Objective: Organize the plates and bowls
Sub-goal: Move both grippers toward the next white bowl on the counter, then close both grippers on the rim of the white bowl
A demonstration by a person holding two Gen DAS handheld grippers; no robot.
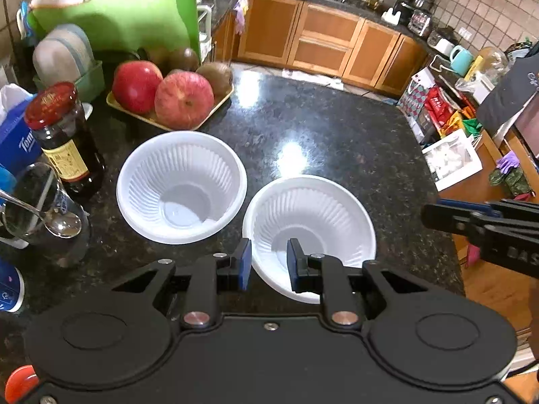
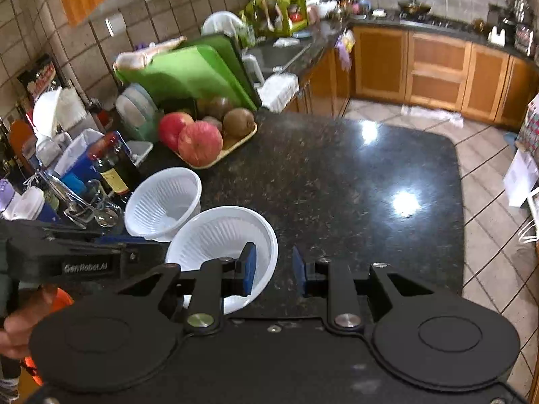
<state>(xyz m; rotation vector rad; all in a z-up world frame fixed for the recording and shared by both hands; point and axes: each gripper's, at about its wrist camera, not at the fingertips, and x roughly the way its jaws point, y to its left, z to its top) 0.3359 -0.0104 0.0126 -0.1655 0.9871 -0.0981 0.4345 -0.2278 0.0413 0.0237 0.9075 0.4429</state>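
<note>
Two white ribbed plastic bowls stand upright on the dark granite counter. The far bowl [image 1: 182, 187] [image 2: 163, 202] is to the left, the near bowl [image 1: 310, 229] [image 2: 222, 239] to the right. My left gripper [image 1: 268, 264] is open, its fingers straddling the near bowl's near-left rim, one outside and one inside. My right gripper [image 2: 274, 269] is open, its left finger inside the near bowl's right rim, its right finger over bare counter. The right gripper also shows in the left wrist view [image 1: 485, 225], beside the near bowl.
A tray of apples and kiwis [image 1: 171, 97] sits behind the bowls. A dark sauce bottle [image 1: 64, 138], a glass with a spoon [image 1: 43, 208] and a tissue box crowd the left. Green cutting boards [image 1: 118, 17] stand behind. The counter's right edge [image 2: 458, 222] drops to tiled floor.
</note>
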